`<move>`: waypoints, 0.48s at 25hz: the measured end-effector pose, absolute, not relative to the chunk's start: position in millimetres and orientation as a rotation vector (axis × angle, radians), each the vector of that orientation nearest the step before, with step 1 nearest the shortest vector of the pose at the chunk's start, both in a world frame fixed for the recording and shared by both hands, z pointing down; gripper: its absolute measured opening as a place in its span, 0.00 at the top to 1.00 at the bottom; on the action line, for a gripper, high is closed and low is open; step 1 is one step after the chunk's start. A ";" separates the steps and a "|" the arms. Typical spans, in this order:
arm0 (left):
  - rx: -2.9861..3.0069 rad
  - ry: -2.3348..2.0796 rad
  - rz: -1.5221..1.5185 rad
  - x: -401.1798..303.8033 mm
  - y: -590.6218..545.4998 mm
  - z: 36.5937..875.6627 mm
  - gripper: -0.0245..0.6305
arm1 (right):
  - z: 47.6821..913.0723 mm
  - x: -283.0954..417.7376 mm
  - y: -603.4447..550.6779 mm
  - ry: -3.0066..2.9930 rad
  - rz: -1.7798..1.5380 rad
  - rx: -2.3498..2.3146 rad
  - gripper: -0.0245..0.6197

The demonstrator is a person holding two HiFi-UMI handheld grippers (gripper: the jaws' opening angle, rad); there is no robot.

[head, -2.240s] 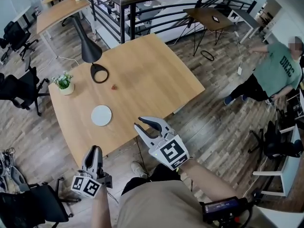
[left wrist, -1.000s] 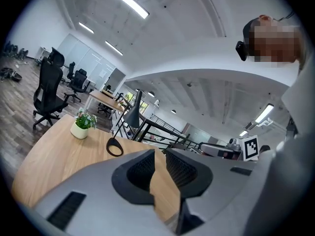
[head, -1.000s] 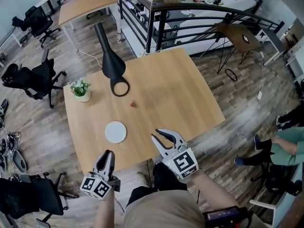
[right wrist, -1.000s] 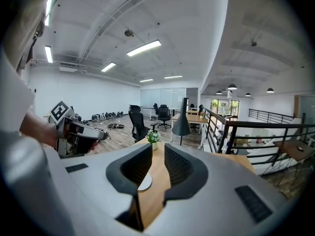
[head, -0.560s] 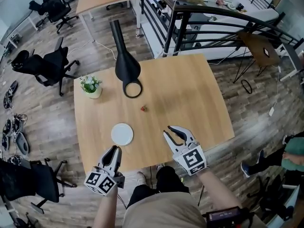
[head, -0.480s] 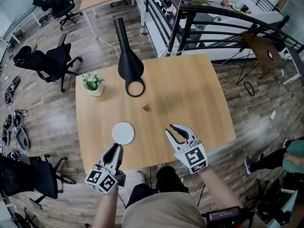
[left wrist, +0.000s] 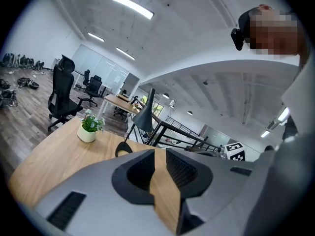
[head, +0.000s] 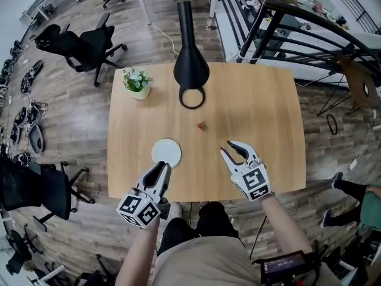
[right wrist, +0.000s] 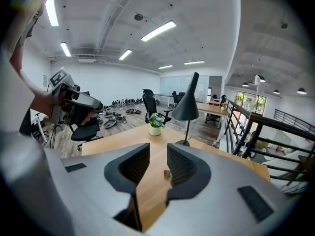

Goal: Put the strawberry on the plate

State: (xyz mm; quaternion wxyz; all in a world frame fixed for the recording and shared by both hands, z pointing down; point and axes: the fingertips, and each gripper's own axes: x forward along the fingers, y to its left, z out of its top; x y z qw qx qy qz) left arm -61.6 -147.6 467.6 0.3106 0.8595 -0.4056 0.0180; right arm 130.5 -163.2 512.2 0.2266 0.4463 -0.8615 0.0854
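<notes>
A small red strawberry (head: 201, 125) lies on the wooden table (head: 262, 112), near its middle. The white plate (head: 166, 152) sits empty, to the strawberry's near left. My right gripper (head: 235, 150) hovers over the table's near part, just short of the strawberry and to its right. Its jaws are opening and hold nothing. In the right gripper view the strawberry (right wrist: 167, 173) shows through the gap of the right gripper (right wrist: 158, 154), farther off on the table. My left gripper (head: 162, 170) hangs at the near edge just below the plate. The left gripper (left wrist: 160, 156) has its jaws a narrow gap apart and empty.
A black lamp (head: 190, 70) with a ring base (head: 191, 98) stands at the table's far side. A potted plant (head: 137, 82) is at the far left corner. Office chairs (head: 83, 40) and a black railing (head: 280, 22) surround the table on the wood floor.
The head view has swung over the table. Both grippers have come forward from beyond the near edge to above the tabletop, closer to the plate and strawberry.
</notes>
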 end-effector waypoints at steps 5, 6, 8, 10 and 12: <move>2.245 -1.116 0.062 -64.7 -156.4 473.6 0.85 | 529.8 126.5 -181.7 -2.382 0.242 1.156 0.82; 2.241 -1.124 0.066 -65.1 -158.5 474.8 0.85 | 533.8 126.6 -185.9 -2.381 0.243 1.145 0.82; 2.231 -1.138 0.072 -65.8 -161.4 477.4 0.85 | 545.7 127.4 -192.1 -2.379 0.252 1.115 0.82; 2.220 -1.151 0.077 -67.0 -162.1 480.7 0.85 | 555.2 125.2 -197.8 -2.390 0.259 1.080 0.77; 2.212 -1.162 0.083 -68.2 -162.2 484.4 0.85 | 562.0 122.7 -204.6 -2.396 0.253 1.053 0.77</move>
